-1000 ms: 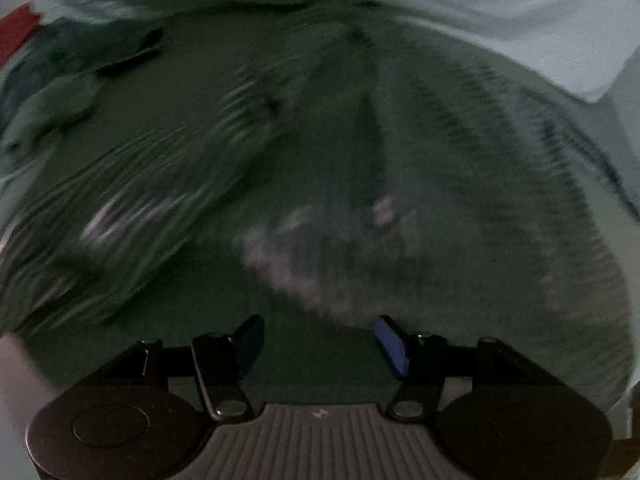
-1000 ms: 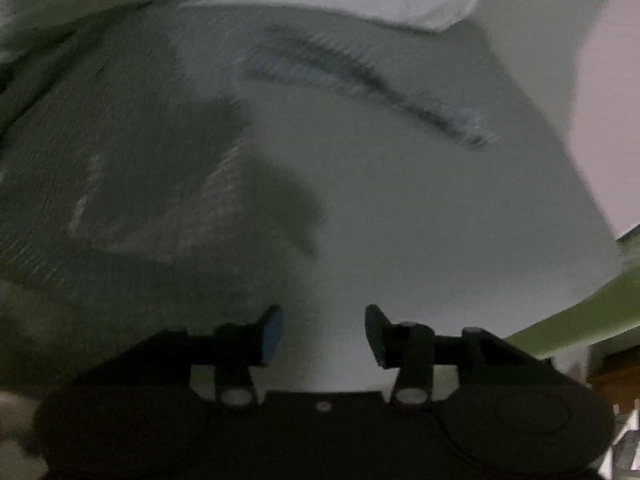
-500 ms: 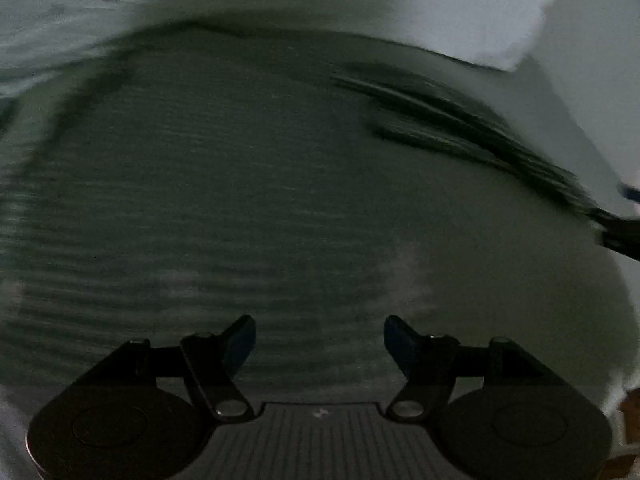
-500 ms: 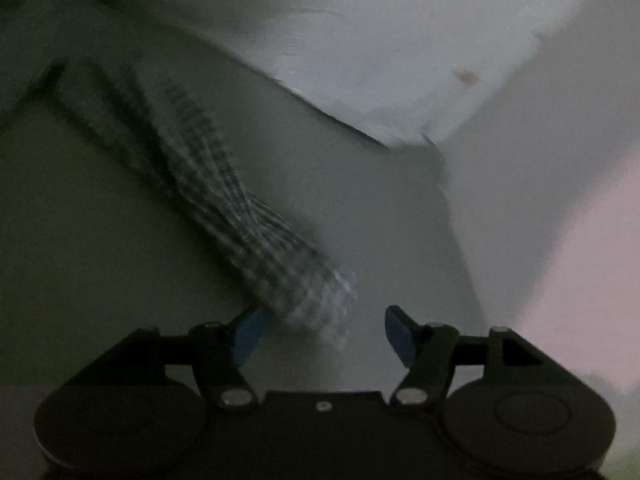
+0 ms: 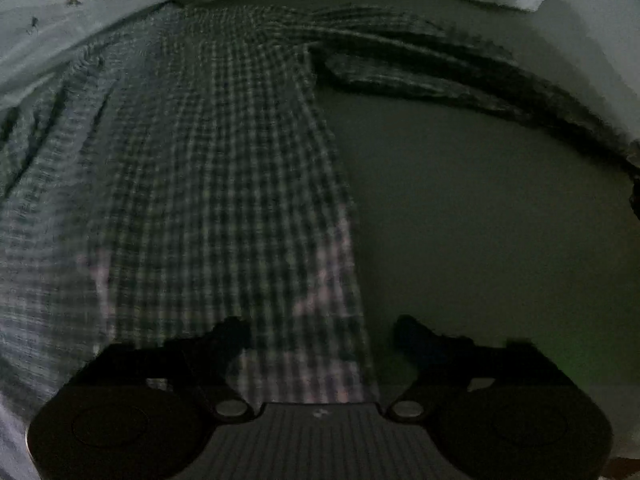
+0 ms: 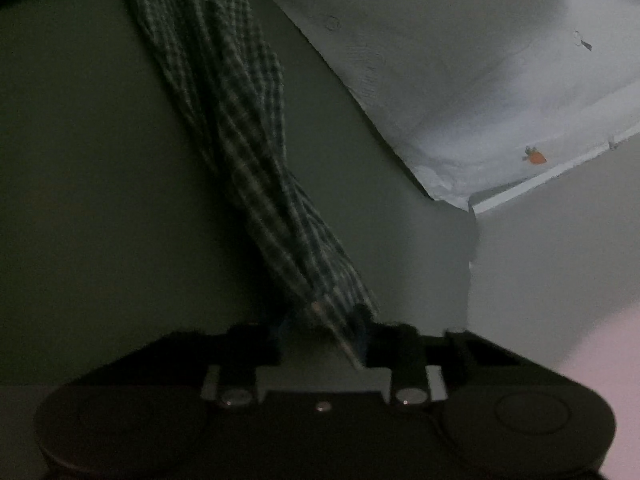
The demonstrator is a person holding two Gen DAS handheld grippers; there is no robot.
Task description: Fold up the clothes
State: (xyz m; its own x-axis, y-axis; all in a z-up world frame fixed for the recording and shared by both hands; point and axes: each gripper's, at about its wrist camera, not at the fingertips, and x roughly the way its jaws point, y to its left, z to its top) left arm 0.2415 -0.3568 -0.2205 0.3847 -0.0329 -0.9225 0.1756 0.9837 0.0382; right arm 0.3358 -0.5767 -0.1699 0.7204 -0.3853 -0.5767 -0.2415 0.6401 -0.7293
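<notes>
2 claws here, dim light. Left wrist view: the left gripper is spread wide, gripping nothing, with the checked shirt lying flat on the grey bed surface right under it. Right wrist view: the right gripper is pinched on the shirt's sleeve, which stretches away across that surface, beside the white sheet.

A home bedroom: carrot-print bedsheet behind a checked shirt
</notes>
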